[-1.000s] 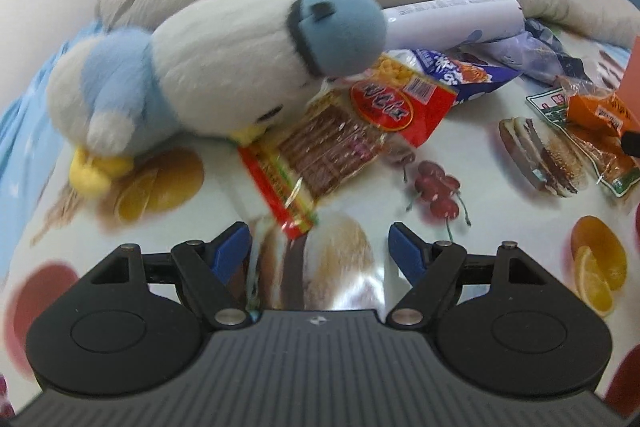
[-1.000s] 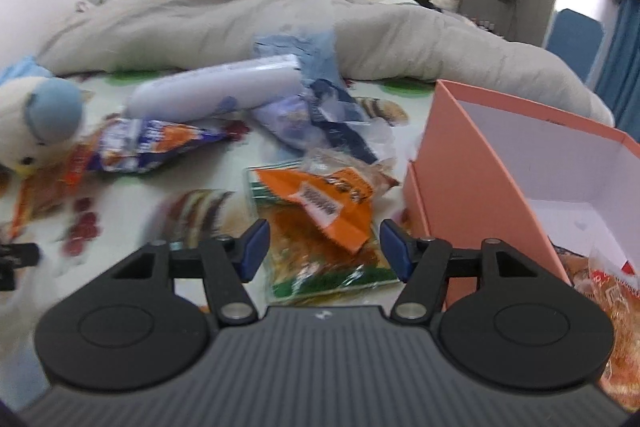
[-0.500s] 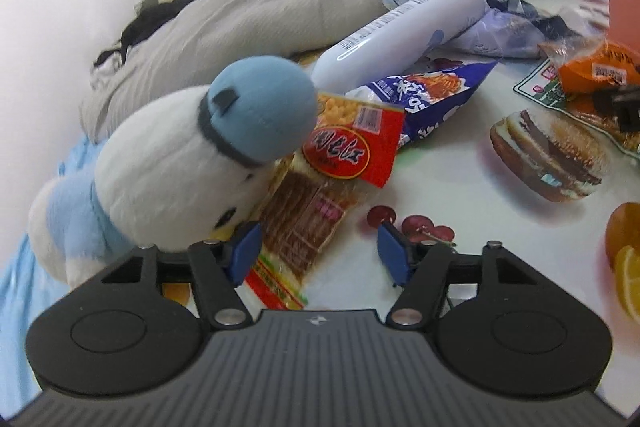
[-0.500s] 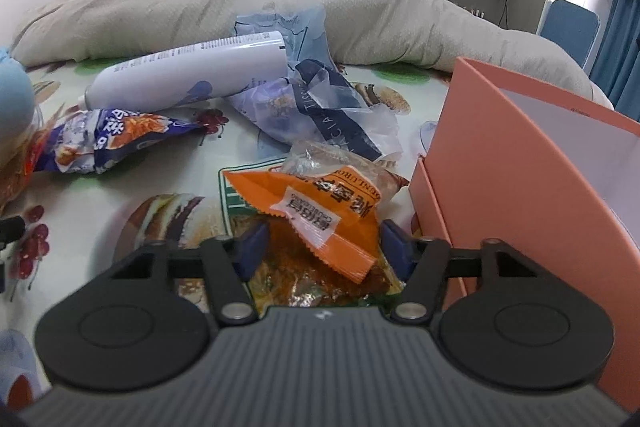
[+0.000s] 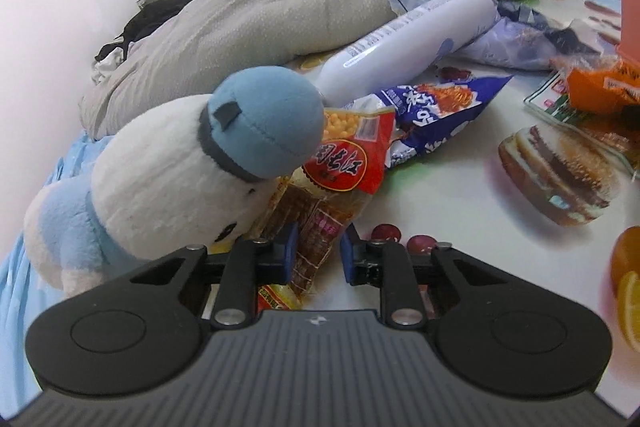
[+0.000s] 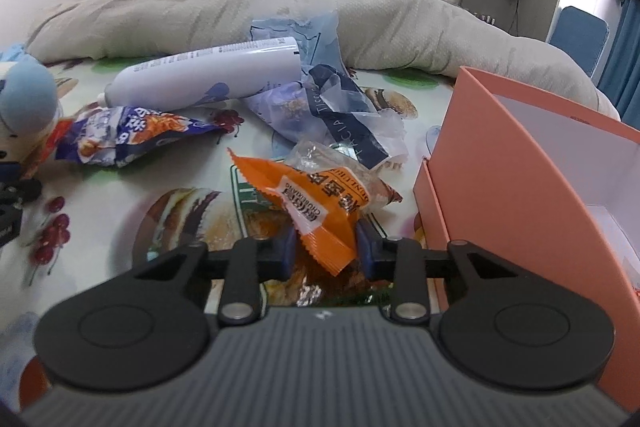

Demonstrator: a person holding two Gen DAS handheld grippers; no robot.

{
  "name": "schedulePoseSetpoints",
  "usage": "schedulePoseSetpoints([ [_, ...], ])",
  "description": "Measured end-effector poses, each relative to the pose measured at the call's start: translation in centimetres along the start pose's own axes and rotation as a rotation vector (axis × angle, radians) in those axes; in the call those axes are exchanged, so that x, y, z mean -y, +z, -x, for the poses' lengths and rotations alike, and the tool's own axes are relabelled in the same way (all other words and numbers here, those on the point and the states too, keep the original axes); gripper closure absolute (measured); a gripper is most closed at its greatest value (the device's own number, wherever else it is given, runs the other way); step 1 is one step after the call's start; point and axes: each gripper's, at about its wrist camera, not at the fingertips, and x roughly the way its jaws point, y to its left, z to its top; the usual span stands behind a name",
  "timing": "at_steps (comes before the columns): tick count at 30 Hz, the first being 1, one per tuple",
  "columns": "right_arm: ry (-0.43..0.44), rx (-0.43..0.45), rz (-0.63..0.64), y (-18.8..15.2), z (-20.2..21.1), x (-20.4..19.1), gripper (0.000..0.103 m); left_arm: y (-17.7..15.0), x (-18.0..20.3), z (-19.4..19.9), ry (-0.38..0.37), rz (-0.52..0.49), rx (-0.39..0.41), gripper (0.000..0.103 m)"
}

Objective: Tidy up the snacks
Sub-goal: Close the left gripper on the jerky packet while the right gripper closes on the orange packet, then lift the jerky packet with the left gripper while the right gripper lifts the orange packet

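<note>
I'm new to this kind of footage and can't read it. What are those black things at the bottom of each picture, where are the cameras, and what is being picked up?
There is no robot: a person holds a two-finger tool in each hand, with a camera on each looking along its fingers. In the left view, the left tool has just been closing around a clear packet of brown snack strips lying partly under a plush bird. In the right view, the right tool has just been closing on an orange snack packet beside an open pink box. A blue packet and a white bottle lie on the food-printed cloth.
</note>
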Motion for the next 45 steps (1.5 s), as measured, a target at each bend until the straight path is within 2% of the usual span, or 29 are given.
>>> schedulePoseSetpoints([
  [2, 0.008, 0.002, 0.002, -0.1, 0.6, 0.0, 0.069, -0.1, -0.1, 1.0, 0.001, 0.016, 0.005, 0.085],
  [9, 0.040, 0.009, 0.021, -1.1, 4.0, -0.4, 0.069, -1.0, -0.5, 5.3, -0.043, 0.095, -0.003, 0.087],
  [15, 0.074, 0.001, 0.049, -3.0, 8.0, -0.4, 0.069, -2.7, 0.1, 10.8, -0.078, 0.157, -0.019, 0.089],
  [16, 0.078, 0.002, 0.054, -3.3, 8.8, -0.4, 0.074, -3.0, 0.2, 11.7, -0.085, 0.167, -0.022, 0.090],
  [22, 0.113, -0.015, 0.083, -5.9, 13.2, -0.2, 0.077, -5.4, 1.3, 18.0, -0.121, 0.234, -0.044, 0.091],
  [23, 0.121, -0.015, 0.092, -6.4, 14.0, -0.2, 0.082, -5.8, 1.5, 19.0, -0.125, 0.242, -0.049, 0.092],
  [31, 0.168, -0.039, 0.145, -10.2, 19.4, 0.8, 0.082, -8.9, 3.3, 25.4, -0.155, 0.284, -0.098, 0.092],
  [36, 0.221, -0.071, 0.182, -12.5, 22.8, 1.7, 0.082, -10.1, 4.5, 28.1, -0.157, 0.260, -0.130, 0.092],
  [39, 0.246, -0.087, 0.211, -13.8, 24.6, 2.2, 0.082, -10.6, 4.5, 29.0, -0.174, 0.293, -0.141, 0.092],
  [43, 0.269, -0.147, 0.214, -14.8, 25.0, 2.9, 0.082, -10.8, 5.1, 28.5, -0.199, 0.283, -0.147, 0.091],
  [45, 0.290, -0.191, 0.184, -15.1, 24.8, 3.3, 0.081, -10.8, 5.6, 28.3, -0.235, 0.249, -0.144, 0.090],
])
